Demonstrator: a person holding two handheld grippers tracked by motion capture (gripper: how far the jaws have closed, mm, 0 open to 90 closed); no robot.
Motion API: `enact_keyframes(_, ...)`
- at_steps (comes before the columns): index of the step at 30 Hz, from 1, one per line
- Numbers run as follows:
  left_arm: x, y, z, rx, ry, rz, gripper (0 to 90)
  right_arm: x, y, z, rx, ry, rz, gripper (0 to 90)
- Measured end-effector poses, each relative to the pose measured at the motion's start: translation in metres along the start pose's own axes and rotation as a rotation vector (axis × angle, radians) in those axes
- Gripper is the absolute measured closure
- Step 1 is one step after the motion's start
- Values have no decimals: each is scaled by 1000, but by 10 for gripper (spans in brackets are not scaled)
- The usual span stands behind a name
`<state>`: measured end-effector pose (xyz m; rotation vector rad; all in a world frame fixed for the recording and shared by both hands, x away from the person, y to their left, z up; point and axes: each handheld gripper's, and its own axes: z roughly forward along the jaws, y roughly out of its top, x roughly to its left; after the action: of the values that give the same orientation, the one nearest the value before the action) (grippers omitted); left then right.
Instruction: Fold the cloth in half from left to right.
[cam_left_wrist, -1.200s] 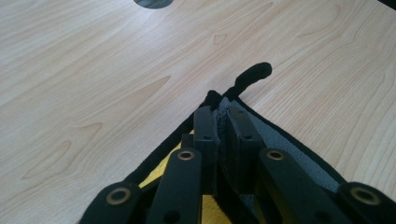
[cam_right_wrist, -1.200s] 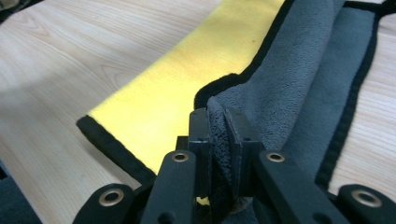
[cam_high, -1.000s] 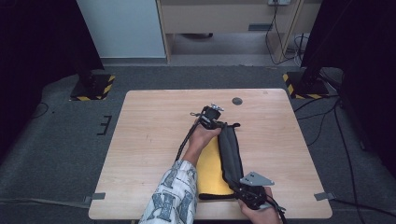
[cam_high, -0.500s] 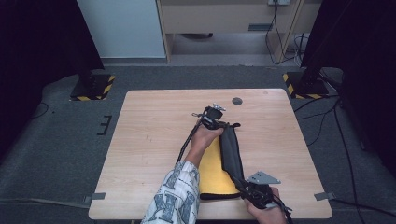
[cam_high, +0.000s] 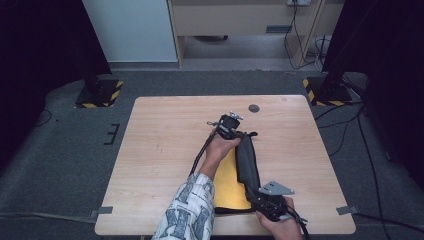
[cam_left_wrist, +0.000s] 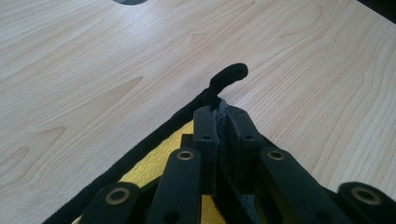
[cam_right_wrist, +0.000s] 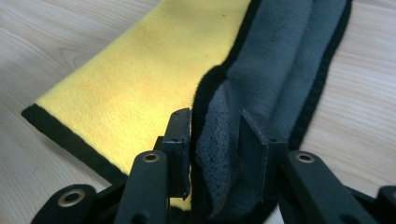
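A cloth, yellow (cam_high: 227, 177) on one face and grey (cam_high: 247, 160) on the other with black edging, lies on the table with its right side folded over. My left gripper (cam_high: 239, 134) is at its far end, shut on the far corner (cam_left_wrist: 222, 116), and a black loop tag (cam_left_wrist: 229, 74) sticks out beyond the jaws. My right gripper (cam_high: 253, 189) is at the near end. Its jaws have just been opening, and the grey fold (cam_right_wrist: 219, 154) sits loosely between the parted pads (cam_right_wrist: 215, 126).
The wooden table (cam_high: 165, 150) has a round dark grommet (cam_high: 254, 108) near its far edge. A patterned sleeve (cam_high: 187, 210) reaches in from the near edge. Tape marks (cam_high: 350, 210) sit at the near corners, and cables run over the floor on the right.
The right gripper has shifted slightly to the right at the near end of the cloth. The left hand and the far corner have stayed where they were.
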<state>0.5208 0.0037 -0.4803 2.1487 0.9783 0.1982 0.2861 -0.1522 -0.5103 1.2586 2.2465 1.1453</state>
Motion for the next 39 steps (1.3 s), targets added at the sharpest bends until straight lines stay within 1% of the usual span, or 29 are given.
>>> enact_keyframes(2, 0, 0, 0, -1, 0, 2, 829, -1, 2, 3, 4, -2, -6, 660)
enact_keyframes(3, -1, 0, 0, -2, -1, 1, 830, -1, 3, 4, 3, -2, 0, 724)
enact_keyframes(4, -1, 1, 0, -3, 1, 1, 832, -2, 4, 5, -6, -2, -8, 755)
enact_keyframes(5, -1, 1, 0, -6, 0, -4, 832, -2, 5, 5, -8, 2, -3, 787)
enact_keyframes(6, 0, 1, 0, -8, 2, 0, 832, -2, 5, 3, -11, 2, -2, 800)
enact_keyframes(9, 4, 2, -2, -16, 14, -5, 833, -2, 4, -6, -20, -13, -2, 807)
enact_keyframes(13, 8, 2, -2, -24, 23, -14, 838, -6, -7, -20, -31, -19, 26, 817)
enact_keyframes(15, 8, 2, -1, -23, 19, -19, 840, -7, -12, -24, -33, -25, 33, 822)
enact_keyframes(18, 7, 3, 1, -29, 22, -16, 842, -9, -13, -28, -47, -34, 45, 827)
enact_keyframes(20, 7, 4, 2, -24, 17, -15, 842, -10, -13, -28, -49, -35, 60, 827)
enact_keyframes(21, 6, 4, 3, -22, 8, -21, 840, -11, -14, -27, -46, -36, 60, 826)
enact_keyframes(23, 5, 4, 4, -29, 2, -33, 829, -12, -17, -24, -31, -34, 80, 814)
enact_keyframes(24, 4, 4, 4, -29, -12, -40, 825, -12, -18, -22, -23, -39, 82, 803)
enact_keyframes(27, 1, 4, 8, -25, -45, -63, 801, -15, -21, -18, 8, -66, 104, 734)
enact_keyframes(29, -1, 4, 10, -20, -55, -72, 790, -18, -23, -18, 20, -85, 110, 713)
enact_keyframes(31, -2, 4, 11, -24, -71, -84, 781, -22, -24, -18, 28, -101, 123, 676)
enact_keyframes(32, -3, 4, 12, -32, -77, -97, 768, -23, -24, -19, 31, -109, 134, 658)
enact_keyframes(34, -5, 5, 12, -42, -80, -93, 749, -27, -25, -20, 31, -126, 156, 625)
enact_keyframes(37, -6, 6, 11, -56, -76, -89, 713, -29, -25, -21, 36, -125, 163, 584)
enact_keyframes(38, -6, 7, 10, -81, -69, -91, 687, -30, -25, -21, 34, -125, 162, 577)
enact_keyframes(39, -6, 7, 9, -92, -67, -91, 639, -30, -25, -21, 37, -126, 166, 564)
